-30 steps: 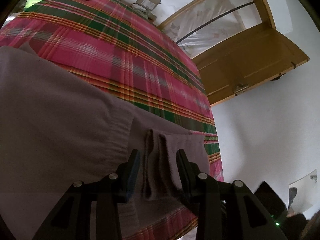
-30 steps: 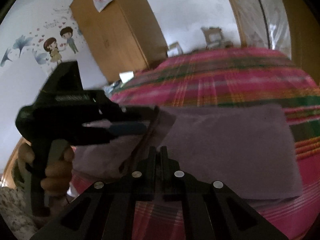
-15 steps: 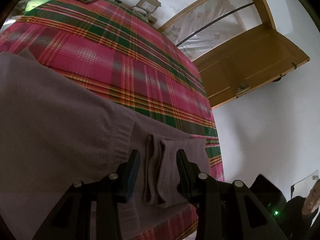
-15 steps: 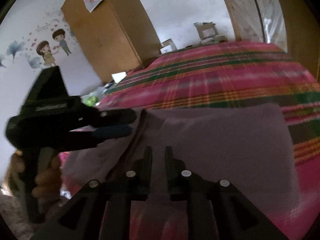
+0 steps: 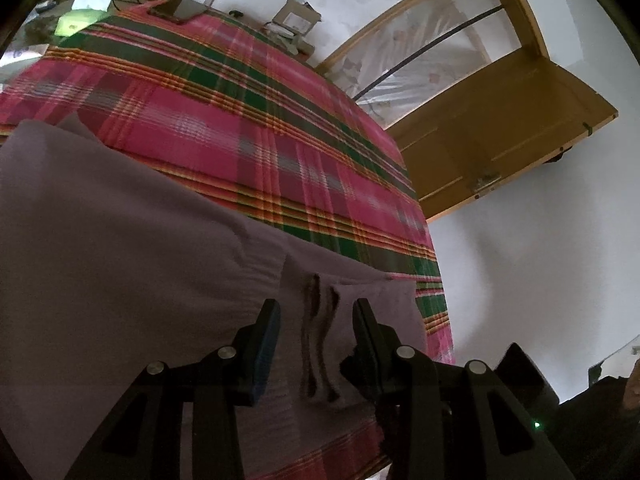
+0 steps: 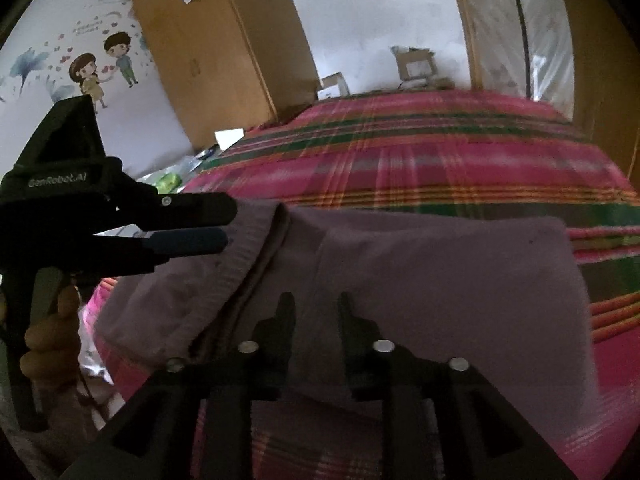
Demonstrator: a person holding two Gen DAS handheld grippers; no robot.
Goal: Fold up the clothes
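On the plaid bed [image 6: 460,152], the mauve garment [image 6: 440,280] lies folded near the front edge. The right tool [image 6: 314,308], clamped a second ago, now stands with jaws parted and nothing between them; the left tool [image 5: 316,320] is likewise spread over the layered hem. I judge a fold just released. In the right wrist view the garment's long axis runs 9 to 3 o'clock, its ribbed hem toward 9.

Bed [image 5: 256,128] with red-green plaid cover. Folded mauve garment [image 5: 100,240] lies flat at its near edge; dark phone [image 5: 178,9] at the far edge.
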